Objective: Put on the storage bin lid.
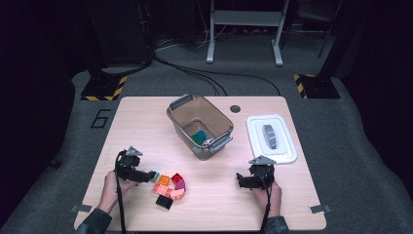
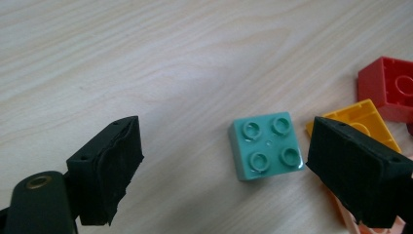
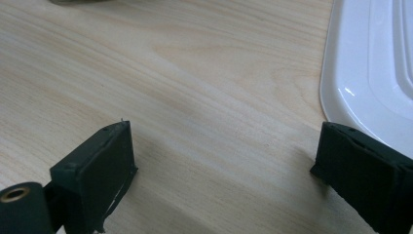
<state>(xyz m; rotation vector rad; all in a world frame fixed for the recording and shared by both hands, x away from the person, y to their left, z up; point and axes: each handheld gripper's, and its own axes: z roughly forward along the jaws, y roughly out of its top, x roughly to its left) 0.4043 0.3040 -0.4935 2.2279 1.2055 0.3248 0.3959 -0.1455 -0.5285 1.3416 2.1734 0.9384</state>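
Left tool (image 2: 221,170) hovering released, straddling teal brick (image 2: 265,145) near tabletop's front-left corner; right tool (image 3: 221,170) released. Looking light, rigid, slick; gripping flat opposite sides.

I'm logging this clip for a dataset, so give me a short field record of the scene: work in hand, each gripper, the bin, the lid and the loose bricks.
work in hand: left gripper reaching for the teal four-stud plastic brick on the light wooden table
left gripper: jaws open, brick between them, nearer one jaw, unpressed
right gripper: open over bare wood, beside the white plastic lid
clear plastic bin with grey handles: open, a green and a teal brick inside
loose bricks: red square brick, orange brick, pink and black ones nearby
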